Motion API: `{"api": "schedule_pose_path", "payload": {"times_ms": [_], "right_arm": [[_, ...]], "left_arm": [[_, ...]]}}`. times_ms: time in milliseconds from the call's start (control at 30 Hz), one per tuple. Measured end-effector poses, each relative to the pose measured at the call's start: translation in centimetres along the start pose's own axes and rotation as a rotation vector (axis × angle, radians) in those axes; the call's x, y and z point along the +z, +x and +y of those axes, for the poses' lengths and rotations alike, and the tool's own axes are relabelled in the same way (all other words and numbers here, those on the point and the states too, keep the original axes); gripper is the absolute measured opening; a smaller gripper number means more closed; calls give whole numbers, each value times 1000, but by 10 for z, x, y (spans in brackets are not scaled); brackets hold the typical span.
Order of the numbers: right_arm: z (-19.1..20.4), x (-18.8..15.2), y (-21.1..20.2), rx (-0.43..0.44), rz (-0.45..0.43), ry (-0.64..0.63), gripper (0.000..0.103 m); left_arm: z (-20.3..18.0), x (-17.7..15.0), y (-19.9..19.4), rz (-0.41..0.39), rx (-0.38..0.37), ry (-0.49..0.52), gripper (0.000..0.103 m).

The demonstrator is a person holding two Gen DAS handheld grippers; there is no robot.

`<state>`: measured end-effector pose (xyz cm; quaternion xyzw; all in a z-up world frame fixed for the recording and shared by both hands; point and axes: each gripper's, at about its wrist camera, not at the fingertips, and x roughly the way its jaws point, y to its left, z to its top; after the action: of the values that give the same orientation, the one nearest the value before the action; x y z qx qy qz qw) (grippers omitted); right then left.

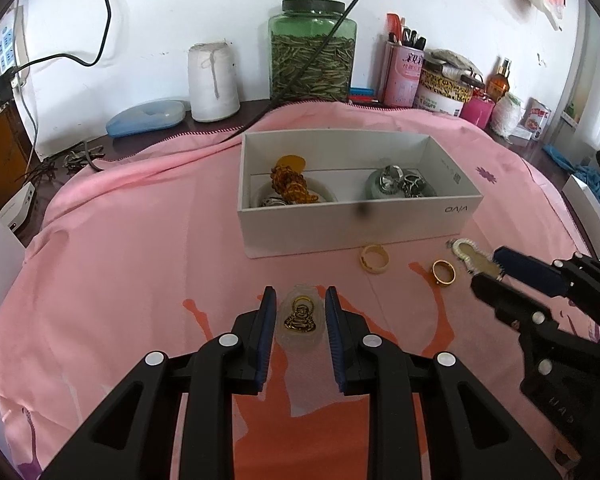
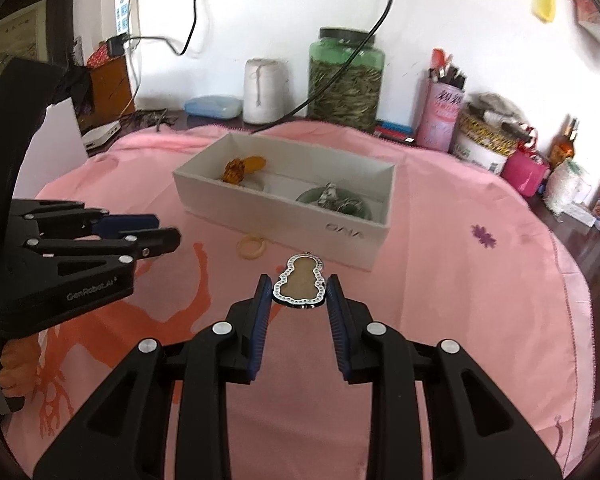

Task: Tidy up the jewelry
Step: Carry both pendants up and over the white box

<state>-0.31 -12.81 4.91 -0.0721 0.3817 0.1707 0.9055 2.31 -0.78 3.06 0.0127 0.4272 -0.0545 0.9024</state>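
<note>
My left gripper (image 1: 300, 296) is shut on a clear pendant with a gold Buddha (image 1: 300, 318), low over the pink cloth. My right gripper (image 2: 299, 287) is shut on a gourd-shaped pendant rimmed with white stones (image 2: 300, 278), which casts a small shadow on the cloth. In the left wrist view the right gripper (image 1: 486, 268) stands at the right, clamping one end of that gourd pendant (image 1: 466, 250). A cream ring (image 1: 374, 258) and a gold ring (image 1: 444, 273) lie in front of the white box (image 1: 340, 224). The box holds amber beads (image 1: 294, 186) and silver pieces (image 1: 400, 184).
A pink cloth (image 1: 140, 240) covers the table. Along the back wall stand a green jar (image 1: 312, 56), a white spool (image 1: 213, 80), a blue case (image 1: 146, 118) and a pink tin (image 1: 404, 72). A black cable (image 1: 260, 116) runs across the cloth's far edge.
</note>
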Motion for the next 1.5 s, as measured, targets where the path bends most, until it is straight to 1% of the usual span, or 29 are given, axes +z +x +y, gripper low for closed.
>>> {"api": "schedule_pose_path", "payload": {"times_ms": [233,400,600,667,800,867,1067,1167,1500], "right_arm": [[-6,3,-6,-22,-32,23,27],[-9,4,-10,-19,-46,35,27],[-12,6,-15,25,-54,64,27],[-12,6,-17,31,-63,64,27],[-15,7,-21,82,-70,84,27],[-18,9,-23,89,-74,97,27],[-34,11,-24,138,-58,172,27],[-34,11,-23,149,-50,179,27],[-38,11,-20,169,-37,196,27]], "left_arm": [[3,2,-11,-42,-5,-16,25],[9,6,-21,-69,-20,-42,25],[16,9,-30,-91,-39,-66,25],[16,9,-31,-92,-44,-68,25],[14,8,-31,-93,-50,-63,25],[15,8,-31,-94,-52,-68,25],[25,11,-31,-77,-90,-101,25],[28,11,-30,-69,-108,-115,25],[26,10,-30,-65,-135,-107,25]]}}
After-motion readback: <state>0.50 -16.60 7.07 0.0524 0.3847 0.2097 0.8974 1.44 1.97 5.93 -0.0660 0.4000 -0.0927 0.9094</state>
